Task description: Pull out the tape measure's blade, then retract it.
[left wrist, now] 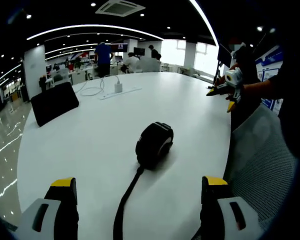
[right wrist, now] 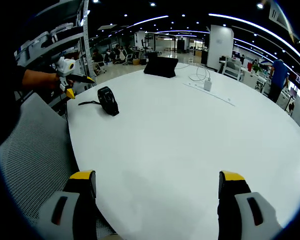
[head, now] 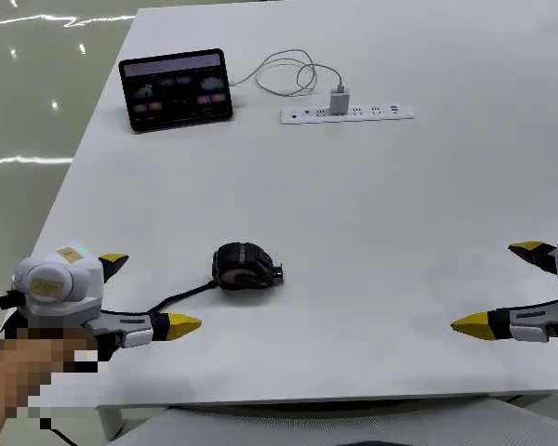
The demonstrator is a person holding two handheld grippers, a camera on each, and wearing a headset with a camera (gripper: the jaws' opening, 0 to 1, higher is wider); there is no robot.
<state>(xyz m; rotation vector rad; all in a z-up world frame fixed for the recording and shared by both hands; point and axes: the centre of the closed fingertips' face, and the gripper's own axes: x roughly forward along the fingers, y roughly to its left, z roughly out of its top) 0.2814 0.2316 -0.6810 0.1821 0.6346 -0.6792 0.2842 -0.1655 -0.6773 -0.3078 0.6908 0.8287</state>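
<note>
Table (head: 372, 232): white, broad, rounded at the near edge, carrying everything below.
Chair (left wrist: 260, 165): grey mesh back, tucked against the near edge, between the two grippers.
Tablet (head: 176, 89): dark, propped up at the far left, screen lit, facing the near edge.
Power strip (head: 346, 113): white, lying flat at the far side, right of the tablet.
Cable (head: 279, 76): white, looped loosely on the table, running from the tablet's right end to the charger.
Charger (head: 340, 97): small white block, plugged upright into the strip.
Tape measure (head: 245, 267): black case, resting on the table near the front edge, left of centre, well apart from the far items. Blade tip seen at its right side in the head view, drawn in against the case.
Strap (head: 181, 297): black, trailing on the table from the case toward the left gripper; in the left gripper view, lying between the two fingers.
Bare table between tape measure and right gripper.

Left gripper (head: 157, 291): near the front left edge, just beside the tape measure, pointed at it. Fingers (left wrist: 64, 183): yellow-tipped, spread wide, released, grasping nothing, apart from the case; contact with the strap not clear.
Right gripper (head: 489, 286): near the front right edge, well apart from the tape measure. Fingers likewise spread wide, released, over bare table.
</note>
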